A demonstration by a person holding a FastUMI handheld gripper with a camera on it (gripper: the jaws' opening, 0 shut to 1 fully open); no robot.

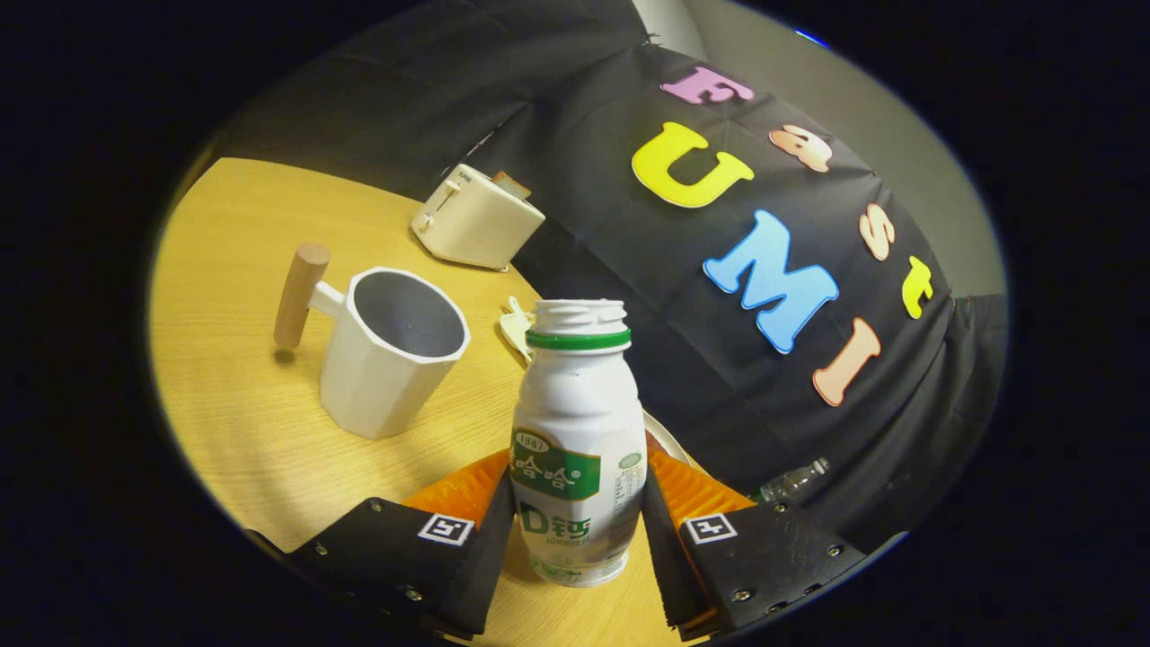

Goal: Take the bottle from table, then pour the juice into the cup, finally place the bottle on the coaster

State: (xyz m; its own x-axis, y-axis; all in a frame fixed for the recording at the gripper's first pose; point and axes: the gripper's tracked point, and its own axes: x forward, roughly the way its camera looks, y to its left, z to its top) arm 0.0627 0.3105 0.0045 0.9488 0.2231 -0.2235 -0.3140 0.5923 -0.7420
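With my gripper (575, 517) clamped on the uncapped bottle (575, 440), upright between the fingers, the cup (391, 350) stands ahead to the left (handle turned away), so I'd tip leftward.

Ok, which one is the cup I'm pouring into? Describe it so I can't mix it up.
Start on the round wooden table. Beyond the fingers, which close on the white bottle, and off to one side, stands the cup, with a cream toaster farther back by the table's edge. The cup is white and faceted, open at the top, grey inside, with a wooden peg handle sticking out sideways.
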